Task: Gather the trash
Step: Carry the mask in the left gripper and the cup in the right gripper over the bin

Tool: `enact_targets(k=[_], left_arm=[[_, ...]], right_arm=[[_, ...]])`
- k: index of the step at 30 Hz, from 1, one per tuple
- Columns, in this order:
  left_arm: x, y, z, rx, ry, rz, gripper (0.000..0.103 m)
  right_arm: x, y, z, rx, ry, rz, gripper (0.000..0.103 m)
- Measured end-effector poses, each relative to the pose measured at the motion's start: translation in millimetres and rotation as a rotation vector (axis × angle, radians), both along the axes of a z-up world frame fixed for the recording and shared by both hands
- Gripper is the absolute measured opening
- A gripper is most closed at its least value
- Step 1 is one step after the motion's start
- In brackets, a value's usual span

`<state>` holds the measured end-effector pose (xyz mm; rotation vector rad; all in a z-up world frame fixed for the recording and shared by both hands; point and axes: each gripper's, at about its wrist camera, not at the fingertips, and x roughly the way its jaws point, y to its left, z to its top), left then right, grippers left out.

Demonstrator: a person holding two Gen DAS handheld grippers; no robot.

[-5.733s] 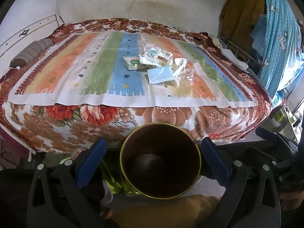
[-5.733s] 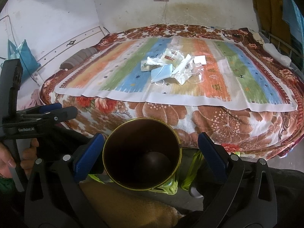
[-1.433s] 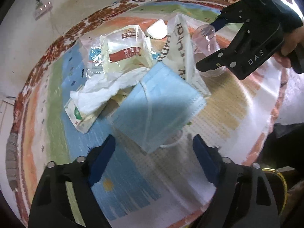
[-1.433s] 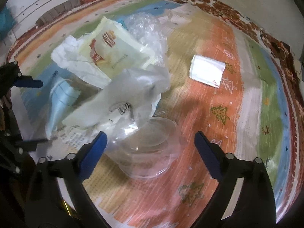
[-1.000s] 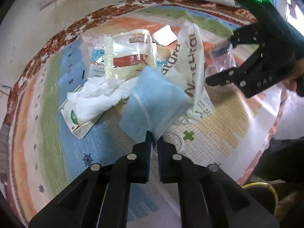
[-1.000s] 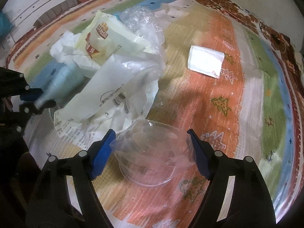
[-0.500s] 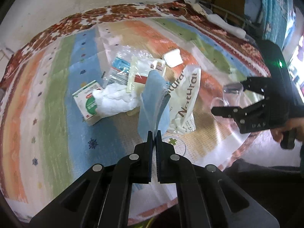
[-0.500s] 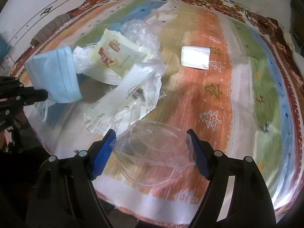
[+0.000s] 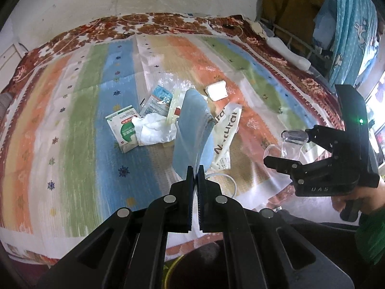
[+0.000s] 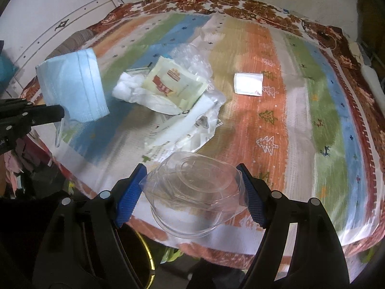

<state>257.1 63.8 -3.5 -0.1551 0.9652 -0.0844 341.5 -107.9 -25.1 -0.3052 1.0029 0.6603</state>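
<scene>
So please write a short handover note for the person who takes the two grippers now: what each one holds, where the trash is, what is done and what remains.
Left hand-held gripper: shut on the blue face mask, lifted off the bed.
Right hand-held gripper: shut on the clear plastic cup, held above the bed edge.
Bin: on the floor below both grippers, near the bed edge.
Done: two pieces picked up, not yet dropped.
Left on the striped cover: white tissue, yellow wrapper, "Natural" bag, green-white box, small white packet.

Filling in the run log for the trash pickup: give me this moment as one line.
left gripper: shut on mask | right gripper: shut on clear cup | both lifted off bed | bin below | wrappers remain
</scene>
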Motion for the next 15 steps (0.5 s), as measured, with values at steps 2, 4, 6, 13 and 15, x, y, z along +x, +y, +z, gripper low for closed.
enact_targets(k=[2, 4, 6, 13, 15], left_arm=[[-4, -1, 3, -0.008, -0.002, 0.001, 0.002], [-10, -1, 8, -0.024, -0.008, 0.006, 0.002], [-16, 1, 15, -0.044, -0.017, 0.013, 0.002], [-40, -4, 32, -0.050, -0.043, 0.035, 0.002], [-46, -6, 35, -0.054, -0.047, 0.034, 0.002]], right_arm=[[-5, 0, 3, 0.001, -0.004, 0.003, 0.072], [-13, 1, 8, 0.007, -0.010, 0.008, 0.072], [-19, 1, 14, 0.019, -0.015, 0.006, 0.072], [-41, -1, 33, 0.068, -0.031, -0.002, 0.072], [-47, -2, 37, 0.078, -0.036, -0.004, 0.072]])
